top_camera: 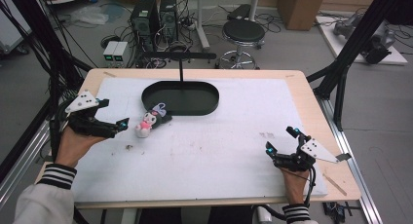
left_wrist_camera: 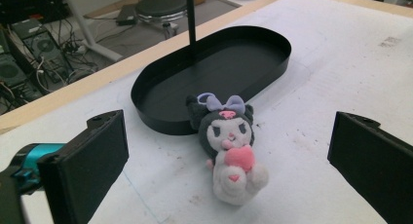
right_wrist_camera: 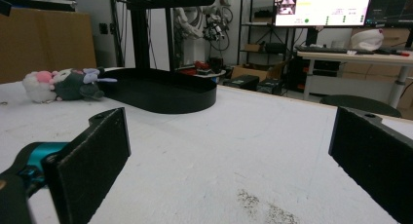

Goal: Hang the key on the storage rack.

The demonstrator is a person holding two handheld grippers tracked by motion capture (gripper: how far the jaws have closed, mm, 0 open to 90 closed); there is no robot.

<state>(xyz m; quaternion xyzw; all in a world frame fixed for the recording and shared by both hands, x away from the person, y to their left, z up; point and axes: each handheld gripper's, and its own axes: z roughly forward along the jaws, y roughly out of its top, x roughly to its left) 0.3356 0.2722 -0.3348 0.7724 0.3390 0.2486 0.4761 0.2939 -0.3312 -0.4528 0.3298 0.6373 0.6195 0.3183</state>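
Your left gripper (top_camera: pixel 122 124), jaws released, sits just left of the plush toy (top_camera: pixel 148 121) lying beside the near-left rim of the black tray (top_camera: pixel 180 98), and a shallow close may push it away; your right gripper (top_camera: pixel 281 145) waits released too.

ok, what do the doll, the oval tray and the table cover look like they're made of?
Doll: soft plush fabric, going by its fuzzy surface and rounded stuffed shape.
Oval tray: thin, rigid, matte black wall; painted metal or plastic, cannot tell which.
Table cover: white matte sheet, scuffed and marked, laid over a light wood top; possibly foam board.
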